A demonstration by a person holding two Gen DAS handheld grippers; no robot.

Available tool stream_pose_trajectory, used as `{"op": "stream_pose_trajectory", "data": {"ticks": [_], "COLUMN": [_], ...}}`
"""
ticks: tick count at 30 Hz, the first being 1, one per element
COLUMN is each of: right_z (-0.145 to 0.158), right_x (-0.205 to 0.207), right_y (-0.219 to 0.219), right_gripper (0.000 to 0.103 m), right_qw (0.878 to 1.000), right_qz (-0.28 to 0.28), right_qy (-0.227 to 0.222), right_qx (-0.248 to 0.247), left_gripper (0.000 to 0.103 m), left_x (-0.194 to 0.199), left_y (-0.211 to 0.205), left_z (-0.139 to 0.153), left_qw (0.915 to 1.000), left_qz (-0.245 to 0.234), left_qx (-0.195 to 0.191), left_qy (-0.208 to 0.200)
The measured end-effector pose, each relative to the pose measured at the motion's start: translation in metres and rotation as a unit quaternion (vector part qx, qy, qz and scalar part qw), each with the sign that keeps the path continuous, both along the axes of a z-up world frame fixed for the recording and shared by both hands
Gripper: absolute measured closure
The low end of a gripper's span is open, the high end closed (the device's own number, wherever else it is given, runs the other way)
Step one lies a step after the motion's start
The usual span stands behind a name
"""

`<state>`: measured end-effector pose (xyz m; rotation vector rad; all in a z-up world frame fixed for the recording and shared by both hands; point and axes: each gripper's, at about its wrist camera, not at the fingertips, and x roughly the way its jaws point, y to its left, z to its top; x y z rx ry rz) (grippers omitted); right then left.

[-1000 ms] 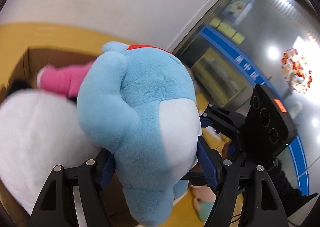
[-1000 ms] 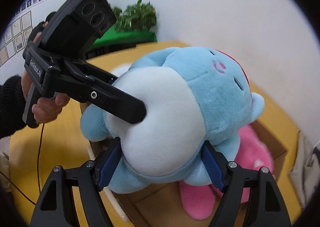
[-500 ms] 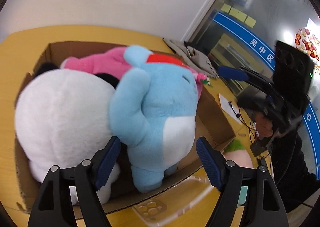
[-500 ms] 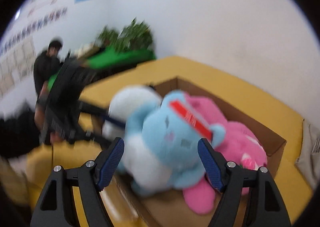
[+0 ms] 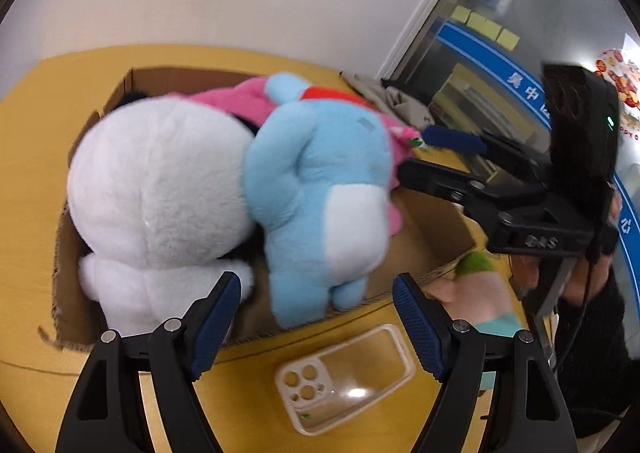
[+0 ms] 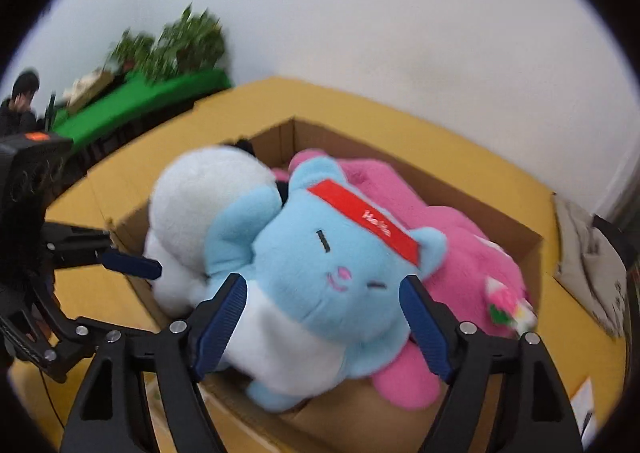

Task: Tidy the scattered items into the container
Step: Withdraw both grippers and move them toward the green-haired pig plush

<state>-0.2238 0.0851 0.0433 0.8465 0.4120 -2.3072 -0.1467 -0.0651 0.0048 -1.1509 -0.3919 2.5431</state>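
Note:
The blue plush (image 5: 316,189) with a red headband lies in the cardboard box (image 5: 436,225), leaning on a big white plush (image 5: 160,189) and a pink plush (image 5: 236,97). My left gripper (image 5: 316,293) hovers at the box's near rim, its jaws opening, pads clear of the blue plush beyond them. In the right wrist view the blue plush (image 6: 320,269) lies face up on the pink plush (image 6: 460,249). My right gripper (image 6: 322,287) is over it with its jaws opening, and its pads do not press the toy. The right gripper (image 5: 424,155) also shows at the box's right side.
A clear phone case (image 5: 348,377) lies on the yellow table (image 5: 36,101) before the box. A peach, green and teal soft toy (image 5: 480,285) lies outside the box's right corner. A grey cloth bag (image 6: 588,261) lies at the far right. A person (image 6: 20,101) is far behind.
Both grippers were shut on the blue plush above the box. It has dropped into the box, and both grippers have let go, widened and drawn back.

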Motion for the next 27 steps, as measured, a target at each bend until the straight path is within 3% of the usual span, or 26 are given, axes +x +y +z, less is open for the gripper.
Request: {"op": "stream_pose_trajectory", "data": {"ticks": [2,5,10,18,27], "right_z": [0.009,0.011,-0.002,-0.005,0.000], "right_x": [0.028,0.061,0.102,0.148,0.167], "right_y": [0.021,0.049,0.077,0.100,0.116], "right_gripper": [0.019,0.018,0.018,0.018,0.018], "right_qw": [0.999,0.995,0.990,0.986,0.983], "right_qz": [-0.035,-0.077,-0.134,-0.157,-0.170], "right_qy": [0.011,-0.003,-0.008,-0.008,0.000], "right_qx": [-0.030,-0.059,-0.044,-0.051,-0.070], "left_gripper": [0.003,0.001,0.001,0.001,0.001], "left_x": [0.018,0.042,0.065,0.098,0.112], "left_y": [0.008,0.020,0.038,0.060,0.076], "left_z": [0.015,0.026,0.030,0.041,0.050], "left_qw": [0.9995,0.9985,0.9981,0.9969,0.9965], "left_qz": [0.011,0.017,0.020,0.032,0.024], "left_qx": [-0.014,-0.023,-0.018,-0.023,-0.033], "left_qy": [0.025,0.046,0.055,0.068,0.073]}}
